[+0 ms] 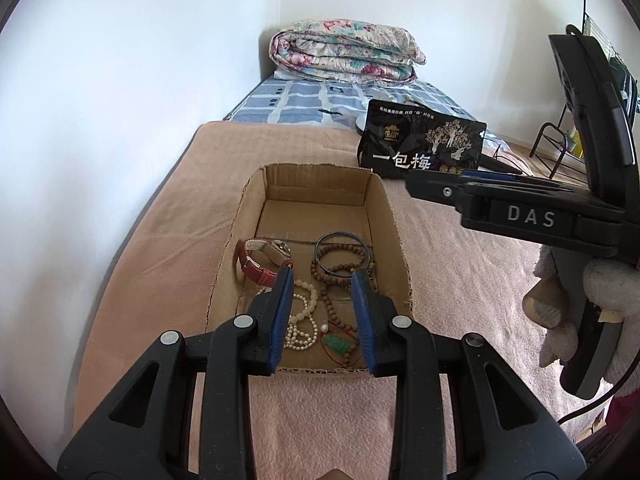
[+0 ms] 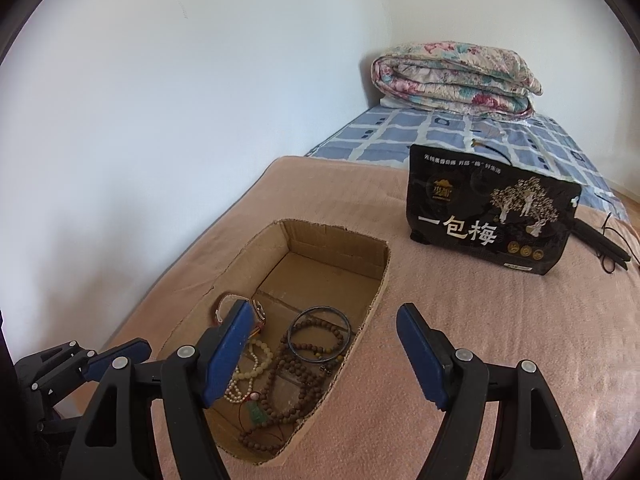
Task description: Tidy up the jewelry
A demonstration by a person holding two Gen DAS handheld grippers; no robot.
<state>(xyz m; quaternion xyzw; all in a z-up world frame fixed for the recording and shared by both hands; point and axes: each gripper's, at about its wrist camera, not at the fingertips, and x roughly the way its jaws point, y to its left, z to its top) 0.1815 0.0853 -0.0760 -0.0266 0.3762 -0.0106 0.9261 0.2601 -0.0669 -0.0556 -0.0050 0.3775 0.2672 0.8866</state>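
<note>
Hovering above the near end of the cardboard box (image 1: 380,216), the left gripper (image 1: 321,312) is spread and holds nothing; the pearl necklace (image 1: 304,320) and jade pendant (image 1: 338,345) lie just beneath, between its fingers. Both are light, limp and slippery (take a bunched strand). The right gripper (image 2: 324,354), also spread, hangs beside the box, over the bed (image 2: 500,320).

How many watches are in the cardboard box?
1. The red-strapped watch lies at the left side of the cardboard box, beside the beads; another could hide under them.
</note>
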